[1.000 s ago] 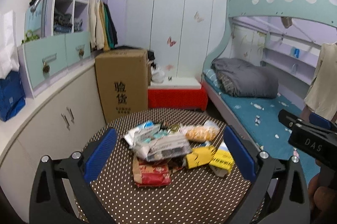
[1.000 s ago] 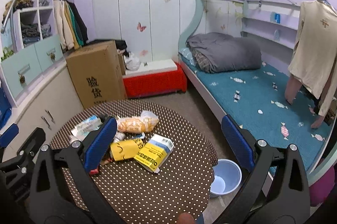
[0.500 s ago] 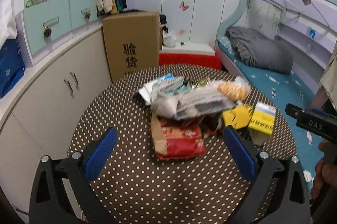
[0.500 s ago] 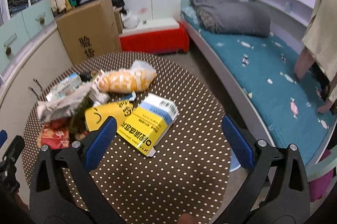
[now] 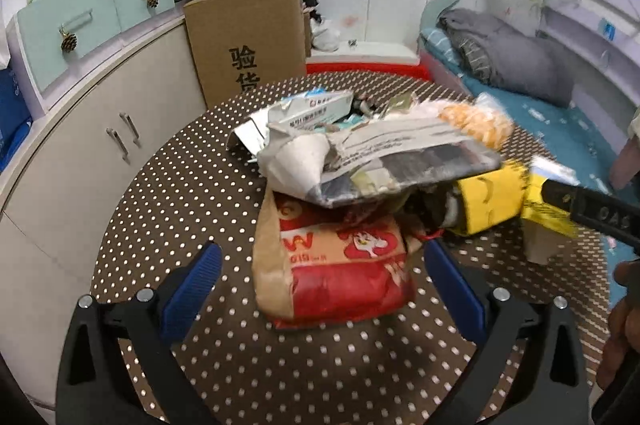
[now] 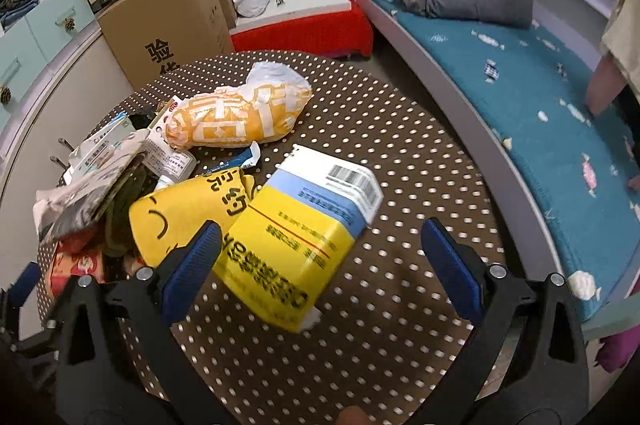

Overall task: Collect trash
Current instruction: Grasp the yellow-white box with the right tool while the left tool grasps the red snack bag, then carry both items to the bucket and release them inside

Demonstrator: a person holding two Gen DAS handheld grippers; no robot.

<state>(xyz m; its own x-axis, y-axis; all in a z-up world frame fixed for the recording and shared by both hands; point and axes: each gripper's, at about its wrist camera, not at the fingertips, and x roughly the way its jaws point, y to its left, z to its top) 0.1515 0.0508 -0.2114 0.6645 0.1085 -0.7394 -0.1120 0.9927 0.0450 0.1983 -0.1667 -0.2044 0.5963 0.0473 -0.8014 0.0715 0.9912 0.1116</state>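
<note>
Right wrist: one yellow carton [image 6: 298, 237] between wide-spread hand-held gripper [image 6: 320, 261] fingers.

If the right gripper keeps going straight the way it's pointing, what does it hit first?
Most likely the yellow and blue carton, lying on the dotted table between the open jaws of the right gripper. Depth is hard to judge.

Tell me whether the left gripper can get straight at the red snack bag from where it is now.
Probably yes. The left gripper is open, and the red snack bag lies between its fingers with its near end bare. Only the bag's far end is covered, by the crumpled grey wrapper.
</note>
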